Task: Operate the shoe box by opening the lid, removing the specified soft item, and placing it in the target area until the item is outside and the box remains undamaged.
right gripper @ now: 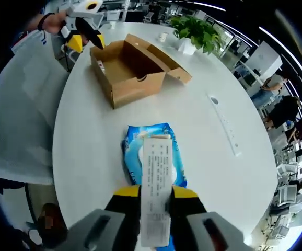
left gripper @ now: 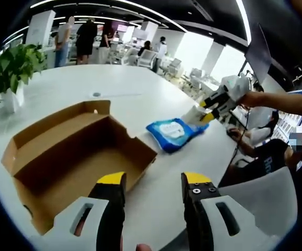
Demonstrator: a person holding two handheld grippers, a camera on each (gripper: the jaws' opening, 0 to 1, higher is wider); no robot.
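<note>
— Where's your wipes pack (right gripper: pixel 153 159)?
— Out on the bench (right gripper: pixel 88 141), your right gripper (right gripper: pixel 155 196) fingers clamped on its label flap; the open shoe box (right gripper: pixel 127 70) sits well beyond.
— Your left gripper (left gripper: pixel 153 183)?
— Fingers apart by the box. A potted plant (right gripper: pixel 195 31) and power strip (right gripper: pixel 224 124) lie far off.

Round white table (right gripper: pixel 234 172), potted plant (left gripper: pixel 12 65) at edge, open office desks, ceiling light strips (left gripper: pixel 140 10), bright windows (left gripper: pixel 195 49)
</note>
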